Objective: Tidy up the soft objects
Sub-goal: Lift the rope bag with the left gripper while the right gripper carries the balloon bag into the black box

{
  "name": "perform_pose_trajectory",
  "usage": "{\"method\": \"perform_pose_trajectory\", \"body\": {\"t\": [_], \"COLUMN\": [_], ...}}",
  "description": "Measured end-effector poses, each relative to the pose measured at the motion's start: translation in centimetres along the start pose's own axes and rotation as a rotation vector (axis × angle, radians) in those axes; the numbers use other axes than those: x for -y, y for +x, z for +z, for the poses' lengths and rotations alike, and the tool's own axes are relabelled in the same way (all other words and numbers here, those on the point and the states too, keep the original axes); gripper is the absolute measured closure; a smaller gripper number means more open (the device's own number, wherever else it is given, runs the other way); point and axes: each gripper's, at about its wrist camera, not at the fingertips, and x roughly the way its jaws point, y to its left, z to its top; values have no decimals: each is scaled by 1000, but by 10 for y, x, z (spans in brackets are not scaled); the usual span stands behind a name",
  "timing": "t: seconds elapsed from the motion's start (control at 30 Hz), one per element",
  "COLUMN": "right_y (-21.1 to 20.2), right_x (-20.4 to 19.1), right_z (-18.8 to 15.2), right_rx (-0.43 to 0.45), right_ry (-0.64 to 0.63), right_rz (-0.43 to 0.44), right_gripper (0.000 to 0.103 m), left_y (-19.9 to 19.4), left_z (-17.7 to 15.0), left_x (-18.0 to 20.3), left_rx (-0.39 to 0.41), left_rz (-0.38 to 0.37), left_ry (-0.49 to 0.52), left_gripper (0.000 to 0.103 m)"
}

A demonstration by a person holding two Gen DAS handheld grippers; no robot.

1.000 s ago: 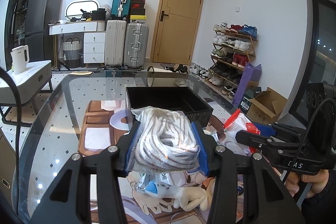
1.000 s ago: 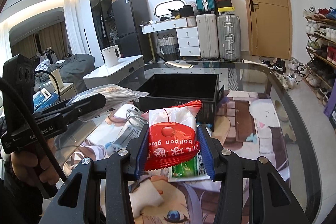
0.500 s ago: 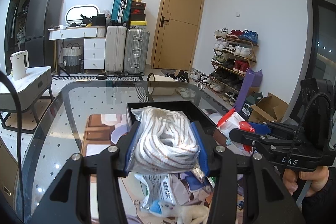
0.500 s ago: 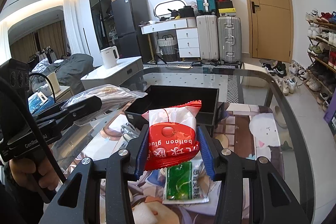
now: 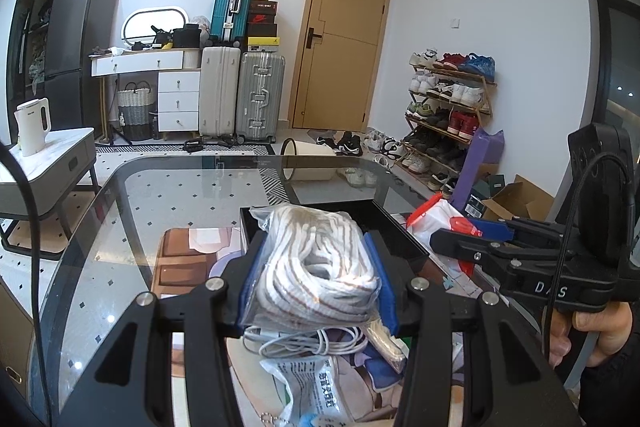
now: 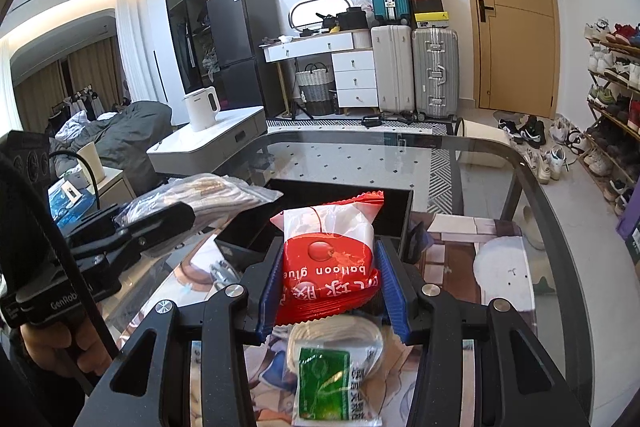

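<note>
My left gripper [image 5: 316, 279] is shut on a clear bag of white rope [image 5: 318, 263] and holds it above the table, just short of the black bin [image 5: 394, 231]. My right gripper [image 6: 330, 283] is shut on a red and white balloon glue packet [image 6: 328, 255], also raised, near the bin [image 6: 344, 191]. Each gripper shows in the other view: the right one [image 5: 472, 241] with the packet, the left one [image 6: 160, 223] with the rope bag. Below lie a white cable coil [image 5: 316, 343], a printed plastic bag [image 5: 316, 383] and a green-labelled packet [image 6: 324, 383].
The glass table [image 5: 160, 195] carries a printed mat [image 6: 500, 259]. A white side table with a kettle [image 5: 32, 125] stands to the left. Suitcases [image 5: 240, 95], a door and a shoe rack [image 5: 444, 123] stand beyond the table.
Both grippers have risen with their loads and drawn back a little from the bin. More loose items on the mat show beneath them. Neither grip has changed.
</note>
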Motion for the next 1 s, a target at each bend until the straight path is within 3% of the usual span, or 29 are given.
{"method": "perform_pose_trajectory", "body": {"t": [0.37, 1.0], "right_y": [28, 83], "right_x": [7, 24], "right_z": [16, 15], "right_rx": [-28, -102], "right_ry": [-4, -24], "right_rz": [1, -25], "right_gripper": [58, 58], "left_y": [22, 65], "left_z": [5, 8], "left_x": [-3, 4], "left_rx": [-7, -54], "left_rz": [16, 32], "left_ry": [-3, 27], "left_gripper": [56, 56]}}
